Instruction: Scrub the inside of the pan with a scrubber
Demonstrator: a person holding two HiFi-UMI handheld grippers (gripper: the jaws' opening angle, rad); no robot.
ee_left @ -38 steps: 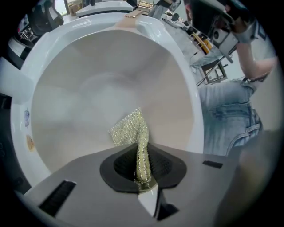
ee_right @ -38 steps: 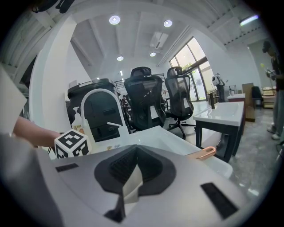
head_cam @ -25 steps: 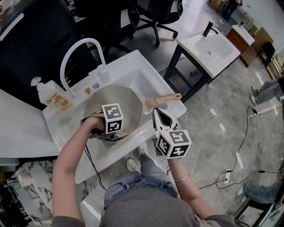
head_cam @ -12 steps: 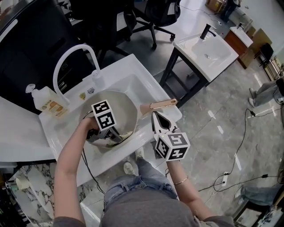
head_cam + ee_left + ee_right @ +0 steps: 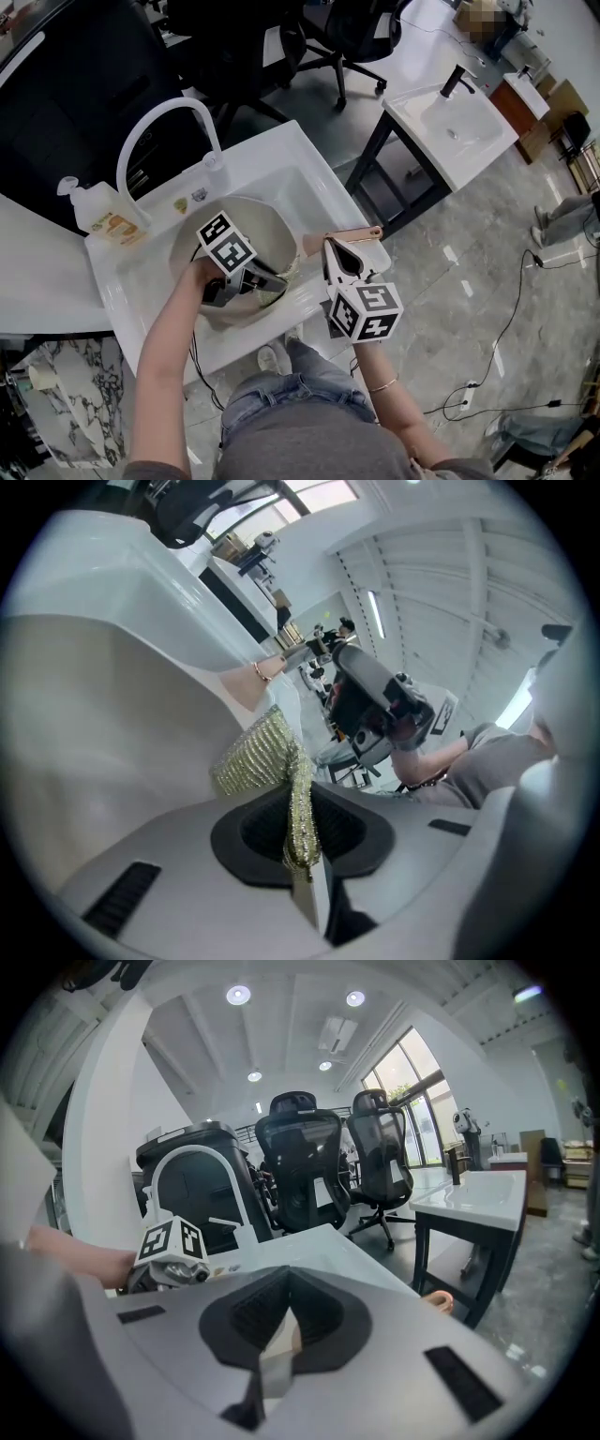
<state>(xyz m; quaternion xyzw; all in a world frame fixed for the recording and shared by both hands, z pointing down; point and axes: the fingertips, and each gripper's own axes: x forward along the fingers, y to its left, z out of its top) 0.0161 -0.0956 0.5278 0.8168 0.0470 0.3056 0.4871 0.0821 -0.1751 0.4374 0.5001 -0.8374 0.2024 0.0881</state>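
A cream-lined pan [image 5: 246,225] sits in the white sink [image 5: 309,173], and its copper handle [image 5: 361,232] juts right over the sink's rim. My left gripper [image 5: 274,281] is inside the pan, shut on a gold-green mesh scrubber [image 5: 272,294] that presses against the near-right wall. In the left gripper view the scrubber [image 5: 262,759] is pinched between the jaws of the left gripper [image 5: 300,832] against the pan's inside [image 5: 103,733]. My right gripper [image 5: 336,251] is shut on the handle. In the right gripper view the handle [image 5: 279,1340] shows between the jaws of the right gripper [image 5: 286,1321].
A white arched faucet [image 5: 159,117] stands at the sink's back, with a soap bottle [image 5: 98,217] on the left ledge. To the right is a second basin on a black frame [image 5: 450,117]. Office chairs [image 5: 347,28] stand behind, and cables [image 5: 511,309] cross the floor.
My left gripper has swung the scrubber from the pan's near-left side toward its near-right wall. The right gripper has stayed on the handle.
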